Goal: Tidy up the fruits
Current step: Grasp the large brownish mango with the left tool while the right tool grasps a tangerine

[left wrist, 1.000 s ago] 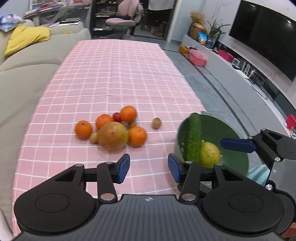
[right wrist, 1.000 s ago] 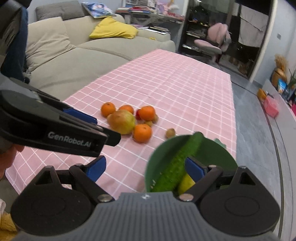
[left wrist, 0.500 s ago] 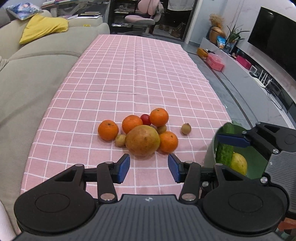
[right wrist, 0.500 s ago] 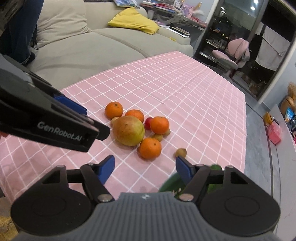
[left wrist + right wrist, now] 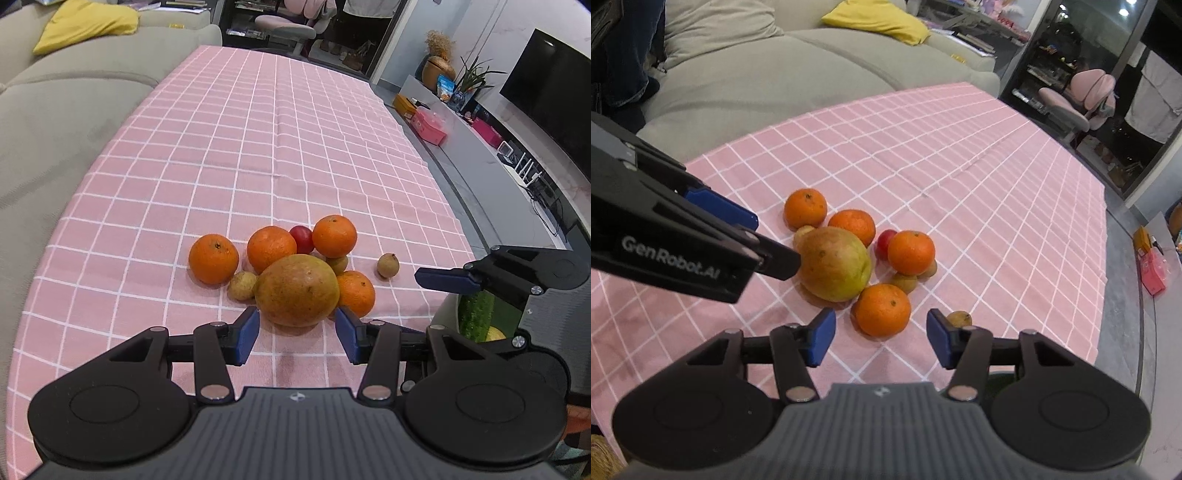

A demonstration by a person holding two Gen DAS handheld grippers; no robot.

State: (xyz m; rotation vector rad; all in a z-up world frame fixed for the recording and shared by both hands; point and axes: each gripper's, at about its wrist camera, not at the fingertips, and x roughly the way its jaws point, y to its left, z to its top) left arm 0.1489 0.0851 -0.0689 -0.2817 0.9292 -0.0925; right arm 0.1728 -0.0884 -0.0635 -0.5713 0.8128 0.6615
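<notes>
A: Both tongs moved off the bowl (image 5: 447, 314) toward the pile since a second ago. Left tongs (image 5: 297, 334) apart, straddling the pear (image 5: 297, 290) on the desk (image 5: 258, 147).
B: Right tongs (image 5: 881, 341) apart too, near an orange (image 5: 882, 309). Pick step. Next I'd guess: left advances, closes on the pear, carries to the bowl.

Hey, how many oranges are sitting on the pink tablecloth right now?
4. Far-left orange; middle orange behind the big pear-like fruit; back-right orange beside the red fruit; front-right orange nearest the open right claw. None looks hidden.
</notes>
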